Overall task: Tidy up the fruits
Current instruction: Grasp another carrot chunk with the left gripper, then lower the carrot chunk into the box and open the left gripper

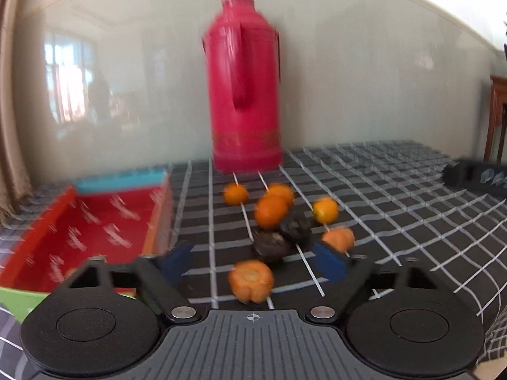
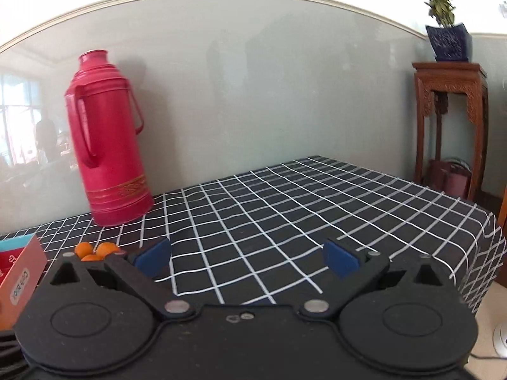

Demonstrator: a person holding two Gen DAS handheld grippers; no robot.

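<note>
Several small orange fruits (image 1: 271,210) and two dark wrinkled fruits (image 1: 271,247) lie clustered on the black checked tablecloth (image 1: 396,205) in the left wrist view. An open red box (image 1: 95,228) stands to their left. My left gripper (image 1: 252,261) is open and empty, and the nearest orange fruit (image 1: 252,281) lies between its blue fingers. The view is blurred. My right gripper (image 2: 247,259) is open and empty over bare cloth (image 2: 285,205). Some orange fruits (image 2: 95,251) show at its left, beside the box corner (image 2: 22,272).
A tall red thermos (image 1: 244,88) stands at the wall behind the fruits and shows in the right wrist view (image 2: 107,139) too. A dark object (image 1: 475,177) lies at the table's right edge. A wooden stand (image 2: 450,126) with a potted plant (image 2: 443,28) is beyond the table.
</note>
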